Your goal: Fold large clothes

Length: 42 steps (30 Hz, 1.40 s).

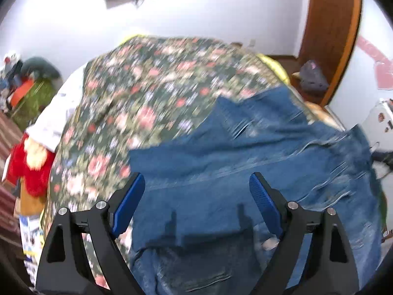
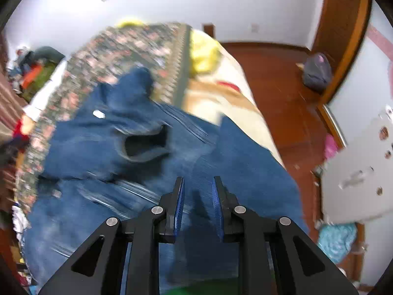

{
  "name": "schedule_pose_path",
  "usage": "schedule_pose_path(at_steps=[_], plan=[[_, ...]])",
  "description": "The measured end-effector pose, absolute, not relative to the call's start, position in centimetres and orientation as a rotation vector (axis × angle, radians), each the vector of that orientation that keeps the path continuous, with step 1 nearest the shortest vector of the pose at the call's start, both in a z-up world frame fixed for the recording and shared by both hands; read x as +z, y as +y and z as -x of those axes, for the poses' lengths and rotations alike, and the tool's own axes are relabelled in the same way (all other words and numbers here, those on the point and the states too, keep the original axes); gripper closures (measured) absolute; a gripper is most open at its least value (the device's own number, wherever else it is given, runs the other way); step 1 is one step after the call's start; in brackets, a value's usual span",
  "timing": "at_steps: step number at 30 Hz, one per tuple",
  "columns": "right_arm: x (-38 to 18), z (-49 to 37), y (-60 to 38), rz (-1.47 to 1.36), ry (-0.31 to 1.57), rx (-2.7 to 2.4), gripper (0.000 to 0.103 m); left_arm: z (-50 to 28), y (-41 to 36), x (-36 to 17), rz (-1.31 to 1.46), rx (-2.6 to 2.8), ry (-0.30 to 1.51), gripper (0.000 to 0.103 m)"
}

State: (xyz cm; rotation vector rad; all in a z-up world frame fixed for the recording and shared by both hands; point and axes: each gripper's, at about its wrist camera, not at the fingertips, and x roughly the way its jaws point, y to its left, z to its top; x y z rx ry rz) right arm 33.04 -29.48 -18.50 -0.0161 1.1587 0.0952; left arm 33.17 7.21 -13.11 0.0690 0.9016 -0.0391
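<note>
A large blue denim garment [image 1: 245, 162] lies spread on a bed with a dark floral cover [image 1: 147, 86]. My left gripper [image 1: 196, 184] hovers just above the denim with its jaws wide open and nothing between them. In the right wrist view the same denim [image 2: 122, 147] lies rumpled, with a dark pocket-like opening near its middle. My right gripper [image 2: 197, 186] is over the denim near the bed's right side. Its jaws stand a narrow gap apart and nothing shows between them. Both views are blurred by motion.
A red plush toy [image 1: 32, 169] and piled clutter [image 1: 27, 91] sit left of the bed. A yellow cloth [image 2: 203, 51] lies at the bed's far end. Wooden floor [image 2: 277, 93], a grey bag [image 2: 316, 71], a brown door frame [image 2: 343, 24] and white furniture [image 2: 358, 172] are to the right.
</note>
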Motion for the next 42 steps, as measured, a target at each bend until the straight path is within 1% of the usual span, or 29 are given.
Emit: schedule_pose_path(at_steps=[3, 5, 9, 14, 15, 16, 18, 21, 24, 28, 30, 35, 38, 40, 41, 42], plan=[[-22.0, -32.7, -31.3, 0.028, 1.247, 0.075, 0.085, -34.5, 5.1, -12.5, -0.078, -0.071, 0.894, 0.016], [-22.9, -31.9, -32.0, 0.027, 1.238, 0.09, 0.085, -35.4, 3.9, -12.7, -0.063, -0.103, 0.916, 0.016], [-22.8, -30.1, -33.3, 0.033, 1.186, 0.097, 0.085, -37.4, 1.0, -14.4, -0.037, -0.166, 1.0, 0.016], [-22.5, -28.6, -35.2, 0.01, 1.177, 0.046, 0.084, -39.3, -2.6, -17.6, -0.046, -0.214, 1.092, 0.016], [-22.4, -28.4, -35.6, 0.007, 1.177, 0.03, 0.075, -39.6, -3.2, -18.4, -0.051, -0.22, 1.112, 0.016], [-22.4, -28.1, -36.0, 0.015, 1.175, -0.005, 0.051, -39.8, -3.8, -19.2, -0.059, -0.223, 1.13, 0.016], [-22.1, -27.5, -37.0, 0.048, 1.153, -0.081, 0.018, -40.2, -4.9, -21.1, -0.081, -0.226, 1.176, 0.016], [-21.7, -26.0, -39.3, -0.039, 1.145, -0.089, 0.017, -40.5, -6.3, -23.3, -0.128, -0.229, 1.238, 0.016], [-21.6, -24.7, -42.2, -0.261, 1.156, -0.092, 0.017, -40.3, -7.3, -23.4, -0.18, -0.232, 1.215, 0.016], [-23.2, -23.4, -45.3, -0.585, 1.183, -0.05, 0.017, -40.2, -8.5, -23.6, -0.226, -0.23, 1.199, 0.015], [-24.2, -23.3, -45.8, -0.655, 1.194, -0.04, 0.017, -40.0, -8.9, -23.5, -0.251, -0.229, 1.182, 0.015], [-25.8, -25.1, -45.4, -0.72, 1.174, -0.042, 0.017, -39.2, -9.2, -23.3, -0.27, -0.23, 1.157, 0.015], [-27.1, -26.8, -45.6, -0.753, 1.167, -0.052, 0.025, -39.4, -8.9, -23.3, -0.264, -0.233, 1.156, 0.015], [-27.8, -27.7, -45.8, -0.77, 1.153, -0.069, 0.037, -39.3, -8.8, -23.3, -0.261, -0.233, 1.152, 0.015], [-27.9, -28.1, -45.8, -0.769, 1.146, -0.071, 0.041, -39.3, -8.8, -23.2, -0.262, -0.233, 1.15, 0.015], [-28.0, -28.4, -45.7, -0.767, 1.136, -0.081, 0.05, -39.1, -8.8, -23.1, -0.265, -0.233, 1.147, 0.015]])
